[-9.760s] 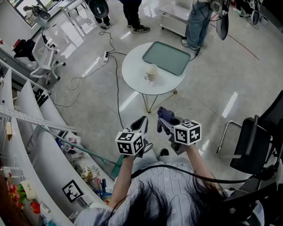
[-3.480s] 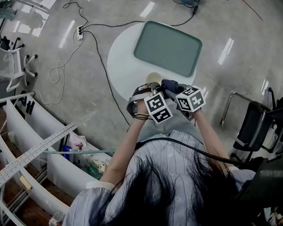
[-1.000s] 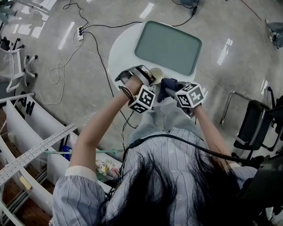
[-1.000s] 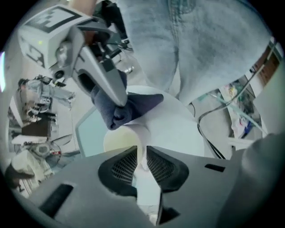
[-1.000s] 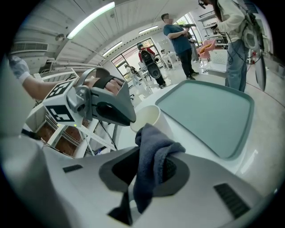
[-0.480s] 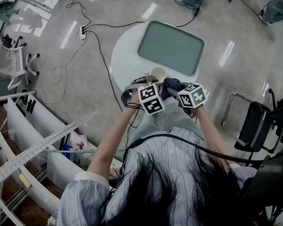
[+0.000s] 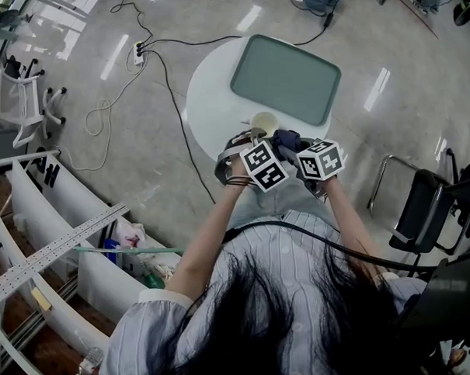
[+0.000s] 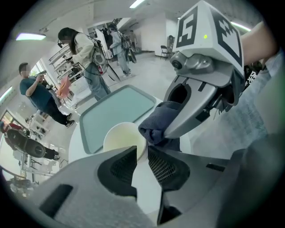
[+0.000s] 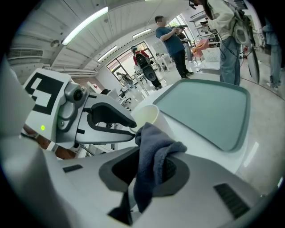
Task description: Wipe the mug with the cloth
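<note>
a round white table (image 7: 208,106) stands on a shiny grey floor (image 7: 418,113). a grey-green tray (image 7: 285,79) lies flat on its far half. a pale mug (image 7: 265,123) is just beside the tray's near edge; i cannot tell if it rests on the table.

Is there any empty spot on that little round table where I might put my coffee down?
Yes. The green tray is bare all over, and a white crescent of table lies open between the tray's left edge and the table's rim. The near edge is crowded: the mug, the cloth, the left gripper and the right gripper bunch together there.
</note>
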### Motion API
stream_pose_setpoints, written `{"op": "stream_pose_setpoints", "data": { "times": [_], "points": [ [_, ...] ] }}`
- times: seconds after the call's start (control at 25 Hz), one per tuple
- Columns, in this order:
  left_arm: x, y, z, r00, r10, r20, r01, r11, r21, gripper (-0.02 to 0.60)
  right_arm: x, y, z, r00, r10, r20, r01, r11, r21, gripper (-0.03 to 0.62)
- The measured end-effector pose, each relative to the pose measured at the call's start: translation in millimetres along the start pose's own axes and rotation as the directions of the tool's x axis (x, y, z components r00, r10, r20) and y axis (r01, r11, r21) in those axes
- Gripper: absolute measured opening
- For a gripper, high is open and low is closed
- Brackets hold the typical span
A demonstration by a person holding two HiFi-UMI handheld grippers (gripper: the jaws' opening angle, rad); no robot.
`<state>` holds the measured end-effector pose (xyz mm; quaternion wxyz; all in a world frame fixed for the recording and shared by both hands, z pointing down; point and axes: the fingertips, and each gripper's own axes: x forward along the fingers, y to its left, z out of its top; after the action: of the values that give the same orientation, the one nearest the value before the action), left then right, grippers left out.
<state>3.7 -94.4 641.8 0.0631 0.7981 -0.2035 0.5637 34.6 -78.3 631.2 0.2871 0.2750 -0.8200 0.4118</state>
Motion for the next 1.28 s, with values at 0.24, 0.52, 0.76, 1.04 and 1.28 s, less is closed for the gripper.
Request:
{"op": "stream_pose_setpoints", "data": {
  "times": [0.24, 0.52, 0.76, 1.04, 1.28],
  "points": [
    [5, 3, 2, 0.999, 0.045, -0.024, -0.041, 0.99, 0.136, 0.072, 0, -1, 1, 1.0, 0.0, 0.001, 0.0, 1.0, 0.005, 0.08],
    [4, -1, 4, 0.998, 0.06, 0.022, -0.064, 0.94, 0.335, 0.048, 1, -6, 3, 1.0, -0.005, -0.018, 0.005, 1.0, -0.025, 0.08],
    [3, -3, 4, 1.0, -0.009, 0.027, -0.003, 0.911, 0.413, 0.044, -1, -11, 7, 0.998, 0.003, -0.069, -0.01, 0.995, -0.101, 0.08],
    [1, -6, -1, 0.998, -0.053, 0.02, 0.034, 0.84, 0.542, 0.044, -3, -22, 17, 0.991, 0.005, -0.137, -0.035, 0.976, -0.214, 0.08],
    [-1, -8, -6, 0.996, -0.087, 0.001, 0.067, 0.773, 0.631, 0.044, -1, -25, 20, 0.979, 0.026, -0.204, -0.088, 0.949, -0.303, 0.08]
  ]
}}
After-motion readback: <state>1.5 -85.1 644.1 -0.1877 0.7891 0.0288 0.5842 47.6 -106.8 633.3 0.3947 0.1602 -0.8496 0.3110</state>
